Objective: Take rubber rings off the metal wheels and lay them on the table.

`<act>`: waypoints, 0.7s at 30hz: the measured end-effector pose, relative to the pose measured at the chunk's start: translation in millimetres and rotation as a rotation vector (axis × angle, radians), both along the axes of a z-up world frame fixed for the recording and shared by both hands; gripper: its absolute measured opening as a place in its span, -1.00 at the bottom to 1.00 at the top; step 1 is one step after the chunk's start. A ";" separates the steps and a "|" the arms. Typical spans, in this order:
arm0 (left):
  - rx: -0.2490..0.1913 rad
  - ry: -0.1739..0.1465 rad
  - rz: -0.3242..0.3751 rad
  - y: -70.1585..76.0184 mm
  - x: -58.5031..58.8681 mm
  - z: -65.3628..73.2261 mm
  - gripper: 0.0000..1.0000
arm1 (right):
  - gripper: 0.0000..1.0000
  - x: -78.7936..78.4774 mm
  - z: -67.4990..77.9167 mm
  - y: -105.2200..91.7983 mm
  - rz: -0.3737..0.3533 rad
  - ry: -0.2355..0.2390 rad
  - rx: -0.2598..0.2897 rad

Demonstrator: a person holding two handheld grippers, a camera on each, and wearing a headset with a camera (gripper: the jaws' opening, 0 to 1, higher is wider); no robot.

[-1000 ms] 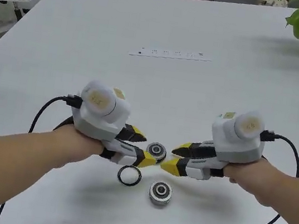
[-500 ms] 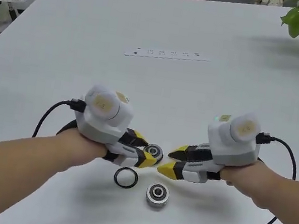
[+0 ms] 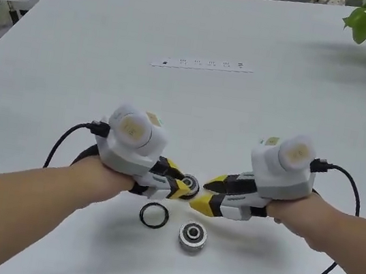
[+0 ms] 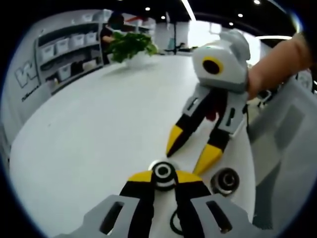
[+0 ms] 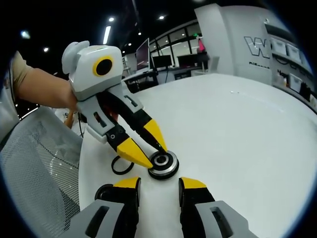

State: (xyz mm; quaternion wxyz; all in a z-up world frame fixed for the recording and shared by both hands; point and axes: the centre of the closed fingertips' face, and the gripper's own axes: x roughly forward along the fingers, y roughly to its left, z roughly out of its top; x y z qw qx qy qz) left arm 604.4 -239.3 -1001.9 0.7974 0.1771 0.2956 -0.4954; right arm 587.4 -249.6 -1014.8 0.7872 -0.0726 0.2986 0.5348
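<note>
The left tool (image 3: 183, 188) is clenched on a small metal wheel (image 3: 190, 184), one yellow tip on each side of its rim. In the left gripper view the wheel's flat face and dark hub look back up between those tips. I cannot tell whether the wheel rests on the white tabletop (image 3: 174, 101) or hangs just above it. A dark band around its edge suggests that its rubber ring is on it.

The right tool (image 3: 206, 194) is released, with its jaws spread and nothing between them. It faces the left tool almost nose to nose. In the right gripper view the held wheel lies straight ahead of the spread tips, just beyond them and near the middle of the gap. The side of the wheel towards the right tool is bare, while the far side is taken up by the left tool's tips.

That bare near edge is what the coming move turns on. As I read it, the right tool need only go a little forward and pinch the rubber there, peeling it away from the left tool's grip.

A loose black ring (image 3: 154, 215) lies flat near the held wheel, on the person's side of it. A second wheel (image 3: 193, 236) sits just beside that ring, also nearer the person than the held wheel.
</note>
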 end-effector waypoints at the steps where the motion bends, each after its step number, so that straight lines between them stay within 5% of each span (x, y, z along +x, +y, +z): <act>1: 0.004 -0.003 0.001 -0.1 0.3 -0.2 -0.68 | -0.43 0.3 0.2 0.1 0.000 -0.002 -0.001; 11: 0.004 0.001 0.045 -0.2 1.6 -1.0 -0.71 | -0.41 5.1 4.4 5.4 -0.012 -0.012 0.014; 21: 0.000 0.007 0.080 0.3 1.4 -1.2 -0.72 | -0.36 8.5 -0.8 14.7 0.021 -0.043 -0.027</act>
